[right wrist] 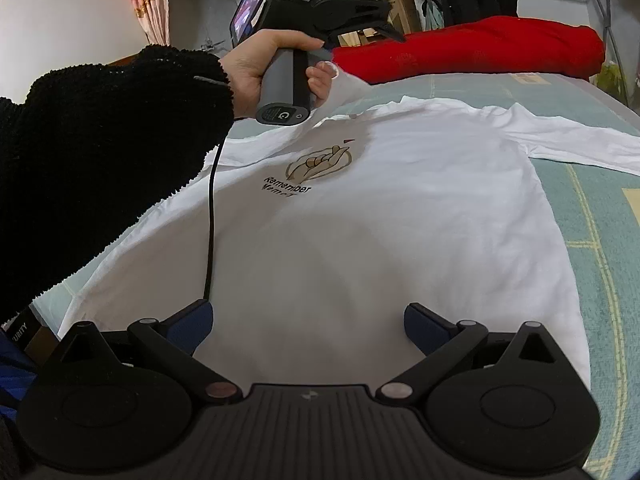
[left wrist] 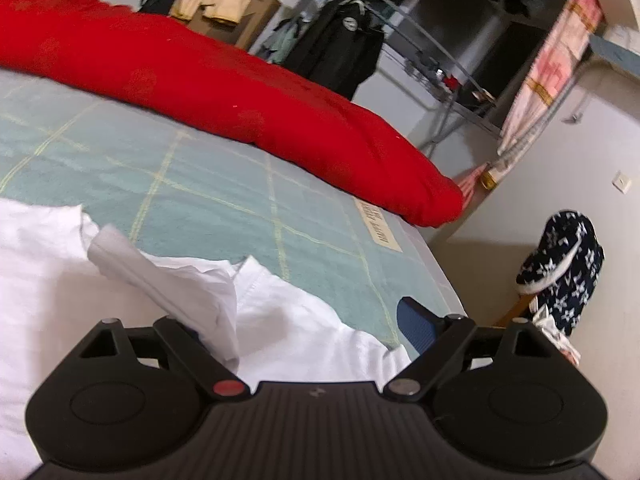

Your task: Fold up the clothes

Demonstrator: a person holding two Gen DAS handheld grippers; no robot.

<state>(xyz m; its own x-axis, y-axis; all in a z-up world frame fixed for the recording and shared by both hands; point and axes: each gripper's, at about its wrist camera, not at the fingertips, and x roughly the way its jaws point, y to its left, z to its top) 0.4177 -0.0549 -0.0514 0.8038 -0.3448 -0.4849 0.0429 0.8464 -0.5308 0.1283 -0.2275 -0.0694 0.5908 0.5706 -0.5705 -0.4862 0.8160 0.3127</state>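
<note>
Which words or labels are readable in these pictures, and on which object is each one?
"Remember" on the white T-shirt, under its hand logo; the line beneath is partly cut off and unclear.
"URITY", the visible end of a word, on a black strap.
Label on the green bed cover: too blurred to read.

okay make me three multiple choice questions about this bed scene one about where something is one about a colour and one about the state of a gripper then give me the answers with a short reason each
1. Where does the white printed T-shirt lie?
A. spread flat on the green checked bed cover
B. on the drying rack
C. on the floor

2. What colour is the bulky quilt at the far side of the bed?
A. blue
B. red
C. yellow

3. How do the jaws of the right gripper stand?
A. shut on the hem
B. shut on a sleeve
C. open, over the shirt's lower part

Answers: 1 A, the shirt lies flat with its print facing up; 2 B, the quilt is plainly red in both views; 3 C, both blue pads stand wide apart with only flat cloth between them.
</note>
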